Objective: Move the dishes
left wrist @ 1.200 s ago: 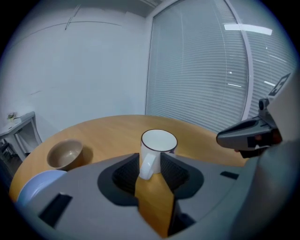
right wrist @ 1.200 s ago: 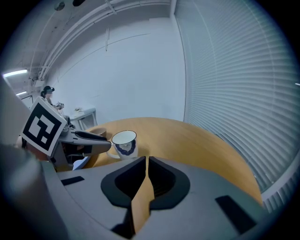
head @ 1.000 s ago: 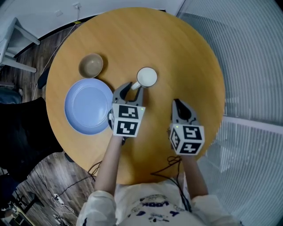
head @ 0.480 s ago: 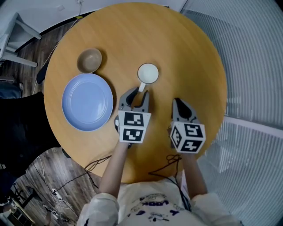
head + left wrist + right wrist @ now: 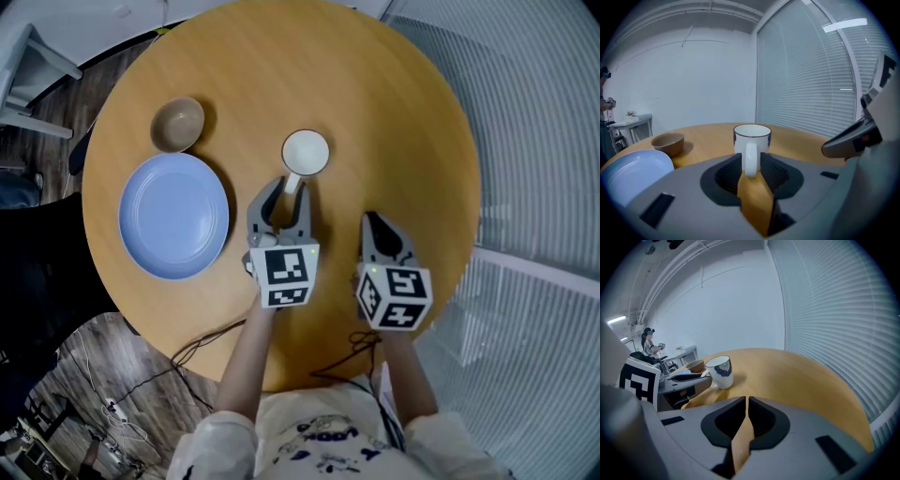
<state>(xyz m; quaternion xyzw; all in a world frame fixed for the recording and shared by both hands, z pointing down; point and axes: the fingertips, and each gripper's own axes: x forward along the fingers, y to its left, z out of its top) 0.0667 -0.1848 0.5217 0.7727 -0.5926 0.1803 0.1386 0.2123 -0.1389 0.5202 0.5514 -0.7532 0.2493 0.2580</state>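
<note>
1. Your left claw (image 5: 286,195) has its jaws apart, one on each side of the handle of the white mug (image 5: 306,152). The pads sit close to the handle, but no firm clamp is evident.
2. The mug stands upright mid-bench (image 5: 375,94), well apart from the blue plate (image 5: 173,216) and the tan bowl (image 5: 178,124) to its left.
3. Your right claw (image 5: 380,225) has its jaws together on nothing, and it sits just right of the left one.
4. Judged step: taking hold of the mug by its handle.
5. Next move: close squarely on the handle and lift straight up. A handle-only hold may let the mug tip.
</note>
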